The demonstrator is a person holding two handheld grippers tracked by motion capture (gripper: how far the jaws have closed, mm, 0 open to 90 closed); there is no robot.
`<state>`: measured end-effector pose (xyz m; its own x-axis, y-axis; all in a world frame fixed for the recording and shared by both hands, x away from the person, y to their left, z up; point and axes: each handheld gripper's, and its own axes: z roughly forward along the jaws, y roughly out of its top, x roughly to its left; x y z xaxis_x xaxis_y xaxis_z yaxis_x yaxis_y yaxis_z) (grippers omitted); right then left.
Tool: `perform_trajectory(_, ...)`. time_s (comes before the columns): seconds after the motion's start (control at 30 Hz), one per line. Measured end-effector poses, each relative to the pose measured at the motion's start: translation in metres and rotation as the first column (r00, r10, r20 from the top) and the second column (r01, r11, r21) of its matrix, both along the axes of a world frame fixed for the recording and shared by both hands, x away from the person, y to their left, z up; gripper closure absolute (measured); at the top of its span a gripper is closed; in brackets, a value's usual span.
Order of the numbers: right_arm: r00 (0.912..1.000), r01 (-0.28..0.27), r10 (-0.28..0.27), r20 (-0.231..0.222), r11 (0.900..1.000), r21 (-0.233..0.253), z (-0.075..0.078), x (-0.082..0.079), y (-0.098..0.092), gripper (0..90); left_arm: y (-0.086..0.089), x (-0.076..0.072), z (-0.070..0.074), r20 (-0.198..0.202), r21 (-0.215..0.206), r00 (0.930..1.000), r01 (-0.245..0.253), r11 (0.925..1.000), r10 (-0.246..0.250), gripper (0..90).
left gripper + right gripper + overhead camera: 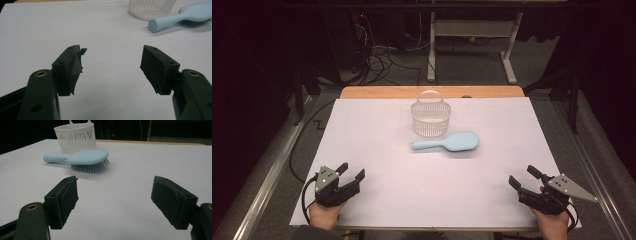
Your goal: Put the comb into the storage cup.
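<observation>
High view first: we see the brush lying on the white table just in front of the basket, close to it, though we cannot tell whether they touch. Its handle points left of the basket and its broad oval head lies to the right.

Seen from the right gripper view, the brush is pale blue with a smooth rounded back facing up and grey bristles pressed down toward the table. Its handle is a plain cylinder with a flat end. The basket behind it is white, slatted and upright, with a thin handle on top.

We hold the left gripper and the right gripper well away from the basket, at the near corners of the table. Both are released, jaws spread wide with nothing between them.
</observation>
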<state>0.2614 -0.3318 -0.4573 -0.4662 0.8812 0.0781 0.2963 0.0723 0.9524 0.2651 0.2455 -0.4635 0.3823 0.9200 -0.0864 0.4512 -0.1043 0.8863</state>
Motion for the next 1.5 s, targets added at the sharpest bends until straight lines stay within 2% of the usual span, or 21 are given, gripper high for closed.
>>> perform_trajectory(0.37,1.0000,-0.009,0.009,0.000,1.000,0.004,0.000,0.001,0.001,22.4,0.001,-0.002,0.000,0.003,0.006,1.0000,-0.002,1.0000,0.002,34.5)
perform_trajectory(0.6,0.9999,-0.010,0.010,0.003,1.000,0.008,0.000,0.001,0.000,22.5,0.003,-0.004,0.001,0.004,-0.007,1.0000,-0.003,1.0000,0.003,34.7)
perform_trajectory(0.93,1.0000,-0.003,0.003,0.007,1.000,0.017,0.000,-0.002,-0.004,22.4,0.003,-0.007,0.004,0.027,-0.007,0.9996,-0.003,1.0000,0.003,36.0)
perform_trajectory(1.17,0.9999,-0.009,0.009,0.010,1.000,0.026,0.000,-0.002,-0.006,23.4,0.000,-0.007,0.006,-0.002,-0.006,1.0000,0.001,1.0000,-0.001,36.6)
perform_trajectory(1.5,0.9999,-0.014,0.014,0.009,1.000,0.024,0.000,-0.002,-0.005,23.6,-0.002,-0.009,0.010,0.016,-0.014,0.9999,0.001,0.9999,0.000,35.3)
